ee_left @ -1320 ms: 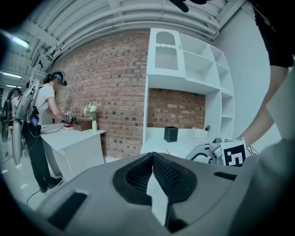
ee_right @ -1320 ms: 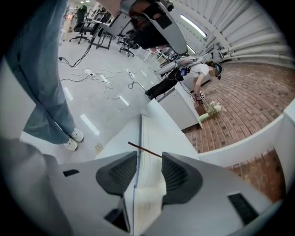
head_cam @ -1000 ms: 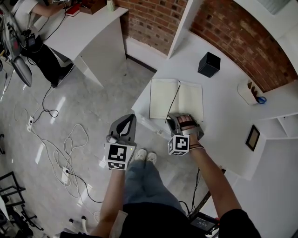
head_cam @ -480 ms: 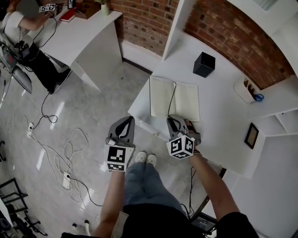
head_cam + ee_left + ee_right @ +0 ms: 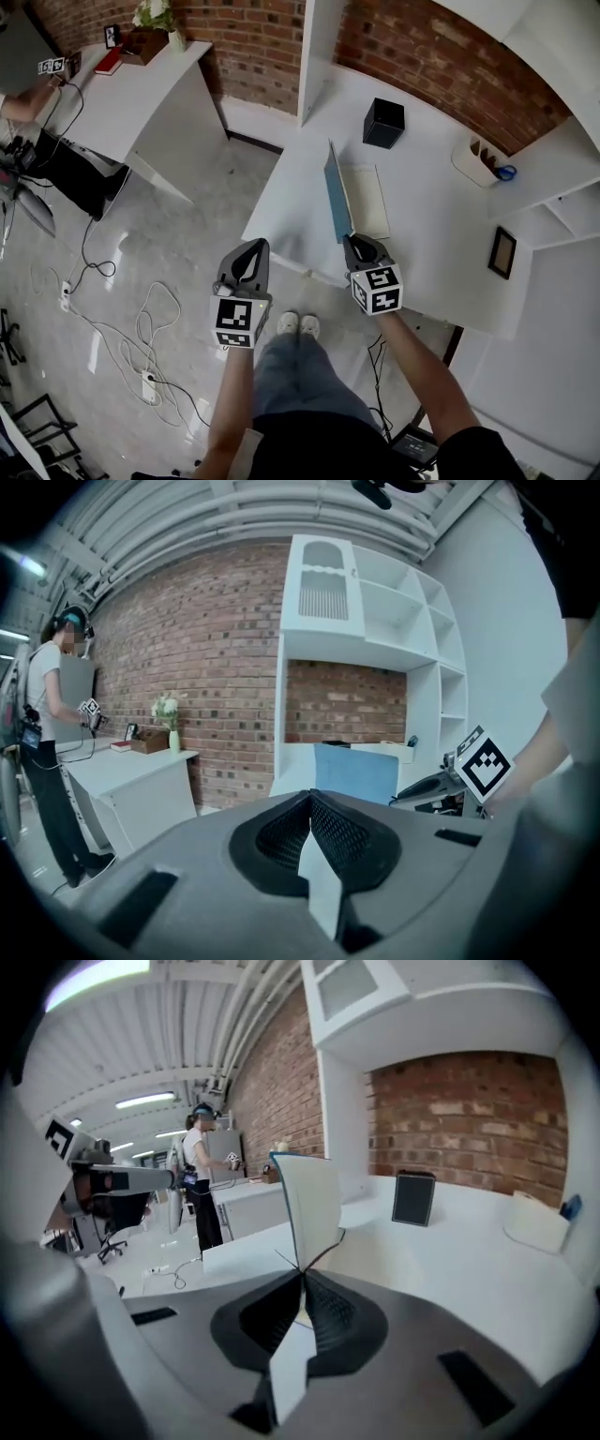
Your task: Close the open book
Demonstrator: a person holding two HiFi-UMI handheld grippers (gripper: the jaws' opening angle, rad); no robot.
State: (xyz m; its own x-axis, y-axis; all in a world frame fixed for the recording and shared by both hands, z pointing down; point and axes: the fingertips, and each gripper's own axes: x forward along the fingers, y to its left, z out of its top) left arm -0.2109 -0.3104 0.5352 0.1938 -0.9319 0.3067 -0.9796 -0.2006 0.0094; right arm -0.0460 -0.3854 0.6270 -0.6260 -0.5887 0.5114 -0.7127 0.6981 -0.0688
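Since a second ago, the left half of the book (image 5: 336, 192) has risen from lying flat on the white desk (image 5: 441, 253) to almost upright, and the right gripper (image 5: 351, 242) has rolled over with it. Its jaws have just been closing and are now nearly together, pinching the near edge of this raised half close to the spine. The other half lies flat, so the book stands open like a corner near the front edge of the desk. The left gripper (image 5: 256, 246) hangs over the floor, apart from the desk; its jaws meet and nothing is between them. From the head view the raised half is seen from above as a thin blue slab. The left gripper view shows the blue outer face of the cover, with the right gripper just beside it. The right gripper view shows instead the pale inner page, and a black box (image 5: 413, 1198) standing further back on the desk.
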